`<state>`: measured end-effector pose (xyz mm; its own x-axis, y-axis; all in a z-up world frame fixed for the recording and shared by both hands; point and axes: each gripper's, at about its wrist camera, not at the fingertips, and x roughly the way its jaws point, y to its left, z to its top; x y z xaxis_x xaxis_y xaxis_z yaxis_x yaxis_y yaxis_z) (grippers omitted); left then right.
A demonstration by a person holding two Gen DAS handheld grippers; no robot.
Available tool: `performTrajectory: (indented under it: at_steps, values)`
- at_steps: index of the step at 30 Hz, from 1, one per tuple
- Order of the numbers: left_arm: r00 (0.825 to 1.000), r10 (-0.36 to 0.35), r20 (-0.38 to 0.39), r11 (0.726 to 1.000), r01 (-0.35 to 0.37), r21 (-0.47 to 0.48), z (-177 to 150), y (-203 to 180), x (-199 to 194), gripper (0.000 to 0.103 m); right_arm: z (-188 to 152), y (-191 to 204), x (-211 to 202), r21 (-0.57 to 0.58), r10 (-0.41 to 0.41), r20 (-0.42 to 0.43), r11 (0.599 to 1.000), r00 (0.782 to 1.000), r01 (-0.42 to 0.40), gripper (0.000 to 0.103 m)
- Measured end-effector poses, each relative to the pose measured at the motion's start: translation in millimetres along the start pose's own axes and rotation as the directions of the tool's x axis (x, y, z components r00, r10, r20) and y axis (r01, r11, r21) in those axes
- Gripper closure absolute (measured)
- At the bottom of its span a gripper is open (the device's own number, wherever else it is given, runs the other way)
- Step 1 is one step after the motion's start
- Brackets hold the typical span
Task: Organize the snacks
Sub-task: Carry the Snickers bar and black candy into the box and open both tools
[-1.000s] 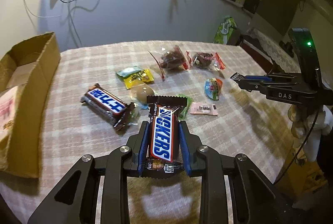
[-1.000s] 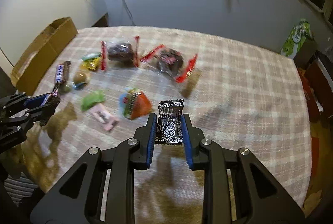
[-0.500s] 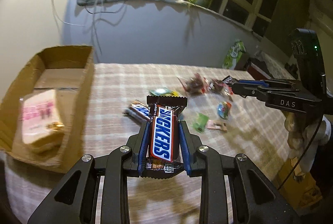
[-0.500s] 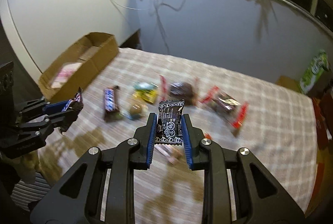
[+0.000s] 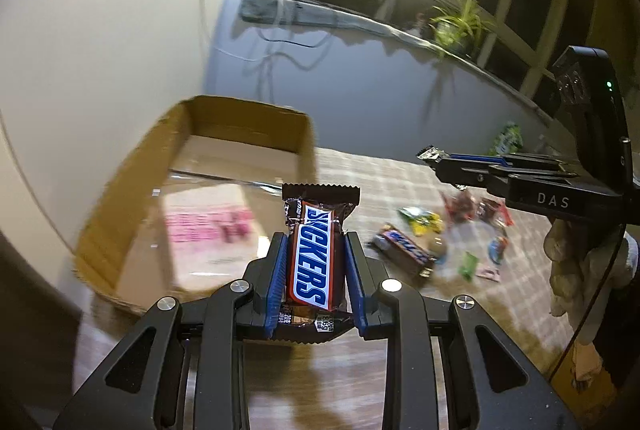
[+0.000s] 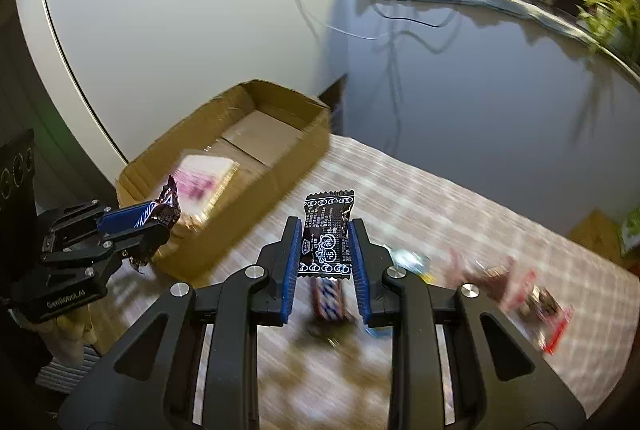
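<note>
Both grippers are swinging left from the scattered snacks (image 5: 440, 242) toward the cardboard box (image 5: 192, 190), left gripper (image 5: 316, 262) clamping a light, firm Snickers bar (image 5: 316, 254) mid-body, right gripper (image 6: 326, 250) pinching a crinkly, slippery black candy packet (image 6: 328, 234).

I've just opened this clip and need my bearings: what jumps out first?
Each gripper is clamped on a snack: the left gripper holds a Snickers bar, the right gripper a black candy packet. An open cardboard box sits at the table's left end, a pink-printed pack inside. More snacks lie scattered on the checked cloth.
</note>
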<state>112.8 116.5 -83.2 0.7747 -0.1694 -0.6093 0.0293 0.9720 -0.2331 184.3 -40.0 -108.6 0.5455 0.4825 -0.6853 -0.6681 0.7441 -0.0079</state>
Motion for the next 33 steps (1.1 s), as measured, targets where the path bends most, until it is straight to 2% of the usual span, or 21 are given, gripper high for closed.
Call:
performTrajectory:
  at_steps: [12,18,27,29,31,33]
  values:
    - [0.997,0.078,-0.001,0.995,-0.078,-0.064,0.6,43.3,-1.5,0.077,40.9,46.7,63.4,-0.058,0.088,-0.032,0.994,0.996,-0.090,0.078]
    - [0.995,0.098,-0.008,0.992,-0.098,-0.078,0.3,50.9,0.2,0.077,47.0,61.2,87.0,-0.076,0.116,-0.057,0.990,0.992,-0.120,0.078]
    - [0.994,0.111,-0.004,0.990,-0.111,-0.085,1.9,52.6,0.6,0.076,50.4,70.4,100.9,-0.083,0.146,-0.068,0.985,0.987,-0.151,0.077]
    - [0.994,0.110,-0.004,0.990,-0.110,-0.084,2.3,52.5,0.6,0.074,51.4,71.1,100.6,-0.082,0.147,-0.065,0.985,0.987,-0.152,0.071]
    - [0.992,0.127,0.000,0.988,-0.126,-0.083,2.9,52.4,-0.4,0.059,52.0,70.9,98.3,-0.082,0.141,-0.052,0.986,0.989,-0.145,0.044]
    - [0.992,0.125,0.007,0.989,-0.123,-0.087,3.5,53.0,-1.8,0.056,52.2,70.3,94.7,-0.083,0.141,-0.035,0.986,0.989,-0.143,0.036]
